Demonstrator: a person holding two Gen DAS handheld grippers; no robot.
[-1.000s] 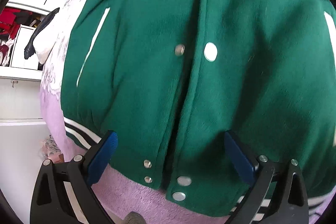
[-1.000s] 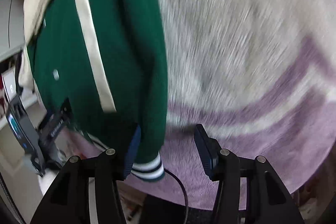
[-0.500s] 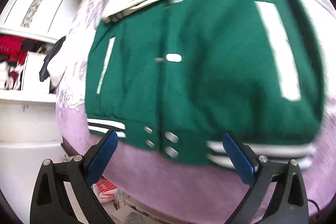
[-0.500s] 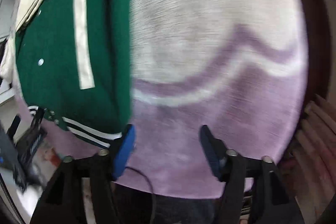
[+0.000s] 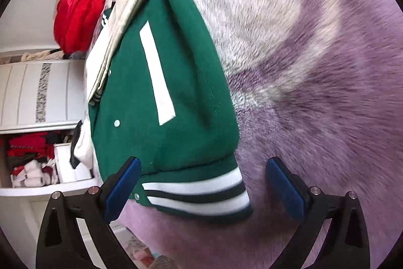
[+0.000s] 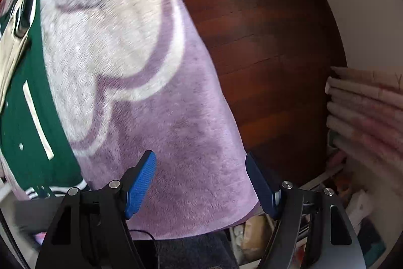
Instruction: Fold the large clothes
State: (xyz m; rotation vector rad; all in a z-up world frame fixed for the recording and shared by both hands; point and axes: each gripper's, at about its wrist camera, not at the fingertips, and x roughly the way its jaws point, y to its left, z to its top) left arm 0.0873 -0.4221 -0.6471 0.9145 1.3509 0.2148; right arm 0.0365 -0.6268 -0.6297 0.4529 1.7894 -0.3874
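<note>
Left wrist view: left hand-held gripper (image 5: 202,182) is hovering open over the jacket (image 5: 163,105) hem; right hand-held gripper (image 6: 200,180) is gaping empty above the blanket (image 6: 176,117).

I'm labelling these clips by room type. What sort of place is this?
Probably a bedroom: a green jacket lies on a plush purple blanket, beside a white cabinet with clothes on an open shelf; folded linens are stacked nearby.

White drawer unit (image 5: 37,92), dark wood floor (image 6: 264,42), pale wall (image 6: 372,24), daylight.
</note>
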